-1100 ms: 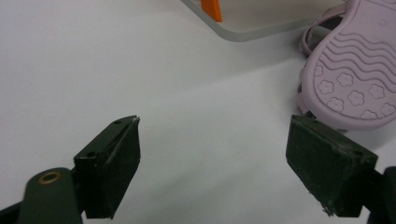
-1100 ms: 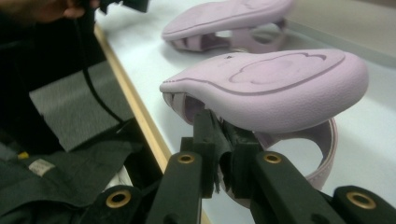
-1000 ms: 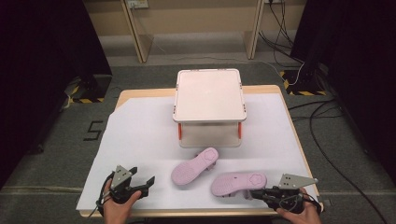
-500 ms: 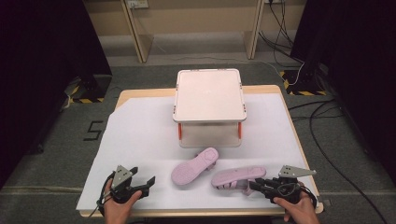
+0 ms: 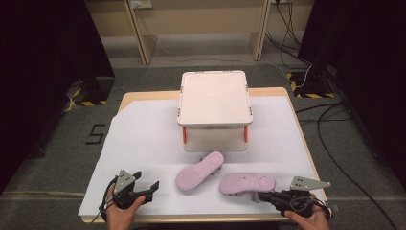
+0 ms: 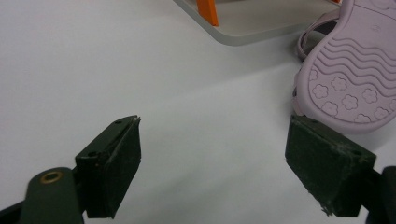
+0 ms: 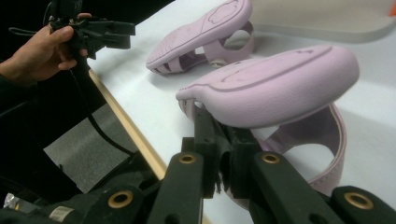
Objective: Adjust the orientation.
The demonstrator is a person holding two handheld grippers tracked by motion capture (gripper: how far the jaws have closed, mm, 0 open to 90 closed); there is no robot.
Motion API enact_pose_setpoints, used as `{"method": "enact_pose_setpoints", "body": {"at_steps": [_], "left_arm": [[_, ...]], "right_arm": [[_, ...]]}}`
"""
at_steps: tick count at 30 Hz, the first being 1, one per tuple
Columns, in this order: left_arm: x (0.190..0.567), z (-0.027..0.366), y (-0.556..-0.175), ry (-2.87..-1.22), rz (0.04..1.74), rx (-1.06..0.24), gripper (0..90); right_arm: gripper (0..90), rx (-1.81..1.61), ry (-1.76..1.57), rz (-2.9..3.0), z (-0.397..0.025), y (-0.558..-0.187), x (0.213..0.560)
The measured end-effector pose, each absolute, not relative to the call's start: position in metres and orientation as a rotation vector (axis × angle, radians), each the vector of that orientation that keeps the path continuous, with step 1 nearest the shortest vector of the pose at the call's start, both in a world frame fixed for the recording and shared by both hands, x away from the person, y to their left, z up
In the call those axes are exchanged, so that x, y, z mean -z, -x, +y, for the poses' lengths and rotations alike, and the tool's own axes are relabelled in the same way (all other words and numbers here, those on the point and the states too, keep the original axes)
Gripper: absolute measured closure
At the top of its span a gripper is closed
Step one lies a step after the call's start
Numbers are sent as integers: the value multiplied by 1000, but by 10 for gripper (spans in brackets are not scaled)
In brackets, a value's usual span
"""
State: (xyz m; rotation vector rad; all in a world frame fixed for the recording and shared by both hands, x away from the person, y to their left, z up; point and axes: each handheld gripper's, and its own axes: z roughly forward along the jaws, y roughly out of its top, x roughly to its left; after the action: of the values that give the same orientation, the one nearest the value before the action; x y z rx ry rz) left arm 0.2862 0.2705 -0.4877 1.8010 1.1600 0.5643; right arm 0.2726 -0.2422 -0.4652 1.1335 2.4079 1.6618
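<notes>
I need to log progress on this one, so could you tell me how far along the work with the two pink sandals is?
Early stage. Done: the right gripper has shut on a strap of the near sandal, sole up. In hand: that sandal, not clearly lifted off the white sheet. Left: the other sandal lies sole up, untouched, beside the open left gripper. The two-tier rack behind holds no sandal yet.

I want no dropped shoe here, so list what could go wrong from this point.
1. The right gripper pinches only a thin strap of the near sandal, so the sandal may swing or slip out when lifted.
2. That sandal lies close to the table edge and could fall off if it slips.
3. The left gripper is open beside the other sandal and may nudge it.
</notes>
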Motion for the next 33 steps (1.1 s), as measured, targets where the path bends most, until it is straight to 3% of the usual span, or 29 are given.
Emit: {"method": "enact_pose_setpoints", "body": {"at_steps": [5, 11, 13, 16, 26, 30, 33], "left_arm": [[488, 270, -286, -1799, 1160, -565, 182], [488, 268, -287, -1810, 1148, -561, 182], [488, 268, -287, -1820, 1151, -557, 182], [488, 268, -287, -1816, 1149, -555, 182], [488, 267, -287, -1812, 1140, -549, 182], [489, 267, -287, -1817, 1142, -548, 184], [488, 267, -287, -1809, 1140, -551, 185]], "right_arm": [[852, -1701, -1286, 2321, -264, -267, 466], [760, -1684, -1408, 2223, -278, -279, 476], [634, -1637, -1392, 2217, -276, -283, 476], [536, -1544, -1317, 2228, -268, -289, 472], [468, -1492, -1234, 2260, -264, -304, 470], [378, -1552, -1300, 2231, -267, -309, 470], [359, -1634, -1355, 2229, -271, -310, 470]]}}
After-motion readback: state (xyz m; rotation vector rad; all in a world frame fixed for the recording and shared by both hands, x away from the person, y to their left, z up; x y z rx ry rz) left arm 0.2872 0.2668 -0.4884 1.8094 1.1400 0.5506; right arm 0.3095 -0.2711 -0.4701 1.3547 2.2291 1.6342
